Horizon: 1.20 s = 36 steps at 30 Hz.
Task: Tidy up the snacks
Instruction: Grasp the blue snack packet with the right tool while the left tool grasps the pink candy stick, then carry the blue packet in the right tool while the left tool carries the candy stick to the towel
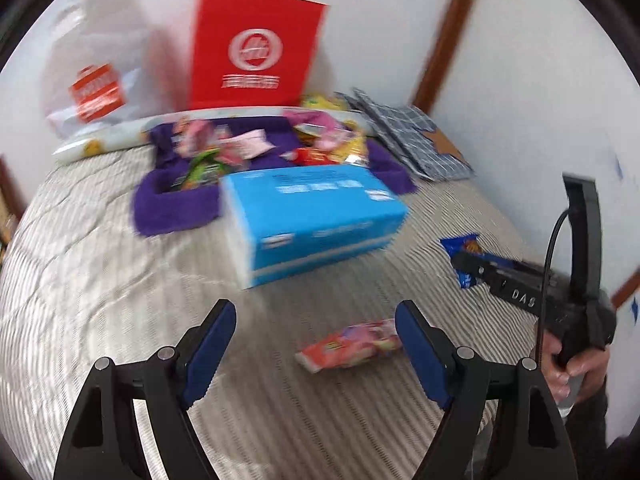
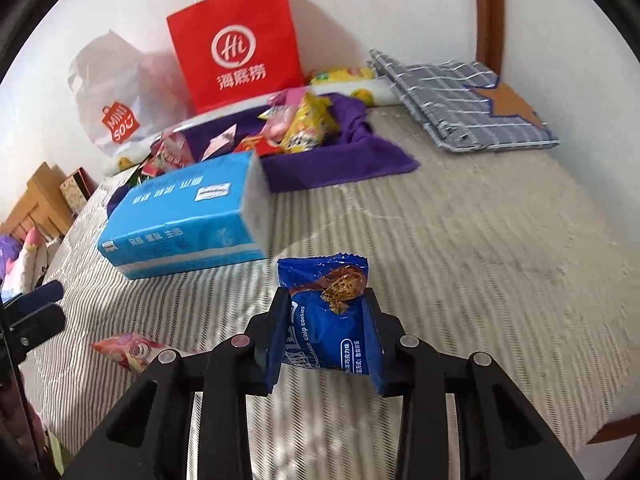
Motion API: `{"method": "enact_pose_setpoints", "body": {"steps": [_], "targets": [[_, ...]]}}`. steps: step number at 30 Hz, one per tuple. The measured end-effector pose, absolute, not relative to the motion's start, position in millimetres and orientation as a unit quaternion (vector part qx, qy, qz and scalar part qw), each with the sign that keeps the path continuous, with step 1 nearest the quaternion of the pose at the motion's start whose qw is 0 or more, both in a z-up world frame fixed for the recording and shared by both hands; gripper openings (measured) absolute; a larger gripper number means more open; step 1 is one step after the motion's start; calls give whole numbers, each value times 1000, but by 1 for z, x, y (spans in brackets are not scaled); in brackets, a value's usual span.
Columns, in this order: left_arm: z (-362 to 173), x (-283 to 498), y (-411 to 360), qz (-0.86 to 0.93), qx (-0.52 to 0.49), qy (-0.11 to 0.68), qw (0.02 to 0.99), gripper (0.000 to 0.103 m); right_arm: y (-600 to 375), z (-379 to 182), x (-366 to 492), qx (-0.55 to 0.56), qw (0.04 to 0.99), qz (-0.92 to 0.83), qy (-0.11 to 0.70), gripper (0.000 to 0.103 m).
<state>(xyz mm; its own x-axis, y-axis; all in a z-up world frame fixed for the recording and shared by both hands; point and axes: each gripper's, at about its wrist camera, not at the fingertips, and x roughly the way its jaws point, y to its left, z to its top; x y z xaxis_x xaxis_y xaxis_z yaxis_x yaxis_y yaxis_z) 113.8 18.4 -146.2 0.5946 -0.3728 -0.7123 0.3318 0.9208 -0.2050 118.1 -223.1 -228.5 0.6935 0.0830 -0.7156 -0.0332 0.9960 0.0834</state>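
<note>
R gripper: jaws closed on the blue cookie pack, held upright off the bed, pinched by its sides. Top seal and approx. upper third stick out past the fingertips. L gripper: jaws wide, holding nothing, low over the bed w/ the pink-red snack pack lying flat between them, nearer the right finger.

Rest of the snacks sit piled on the purple cloth at the far side, in front of the red paper bag. Blue tissue pack lies between the near snacks and that pile.

Risks as I judge them:
- Cookie pack is slick film w/ air inside; side pinch can slip or rotate on a fast swing. Squeezing harder probably crushes the cookies.
- Straight path from R gripper to the pile crosses the tissue pack. Too low = clip it, shove it into the cloth, scatter the pile.
- Pile already looks heaped near the cloth edge; a drop from height may bounce off or knock others onto the bed.
- L side: pink-red pack is flat on soft bedding, off-centre. Closing as is may catch only one end or bunch the cover instead.
- Both grippers work close together; R crossing left could hit L.
- Left view is motion-blurred, so exact L height is unclear.
</note>
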Motion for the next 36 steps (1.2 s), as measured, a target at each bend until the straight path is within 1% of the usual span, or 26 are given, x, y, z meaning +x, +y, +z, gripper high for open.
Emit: {"method": "enact_pose_setpoints", "body": {"steps": [7,10,12,15,16,18,22,25,27,31,32,33,34,36], "targets": [[-162,115,-24,-247,38,406,879,80,-259,-224,102,35,924,10,380,35],[-170,117,-32,-250,55,409,876,79,-274,-226,101,43,924,0,381,35],[-176,116,-35,-254,67,411,873,75,-279,-229,103,46,922,-2,384,35],[-184,114,-40,-249,91,416,870,66,-282,-233,105,47,921,-4,387,35],[-186,114,-42,-245,102,422,867,61,-283,-234,107,49,920,-5,388,35],[-185,113,-41,-243,108,417,869,58,-283,-235,108,52,920,-3,388,35],[-186,113,-42,-229,127,415,871,28,-275,-231,110,49,923,9,382,35],[-185,118,-32,-211,104,418,877,25,-267,-229,111,41,924,18,380,35],[-187,123,-26,-204,84,427,877,26,-262,-229,113,39,924,24,381,35],[-189,127,-26,-219,71,438,869,35,-253,-232,118,38,921,36,386,35],[-190,126,-30,-214,79,437,870,35,-251,-233,119,38,920,38,389,35],[-191,126,-33,-209,87,435,872,32,-249,-235,121,36,919,42,391,35],[-191,124,-35,-204,95,432,873,18,-246,-236,121,35,918,44,392,35],[-191,122,-35,-216,89,431,872,16,-240,-239,122,28,916,51,397,35]]}}
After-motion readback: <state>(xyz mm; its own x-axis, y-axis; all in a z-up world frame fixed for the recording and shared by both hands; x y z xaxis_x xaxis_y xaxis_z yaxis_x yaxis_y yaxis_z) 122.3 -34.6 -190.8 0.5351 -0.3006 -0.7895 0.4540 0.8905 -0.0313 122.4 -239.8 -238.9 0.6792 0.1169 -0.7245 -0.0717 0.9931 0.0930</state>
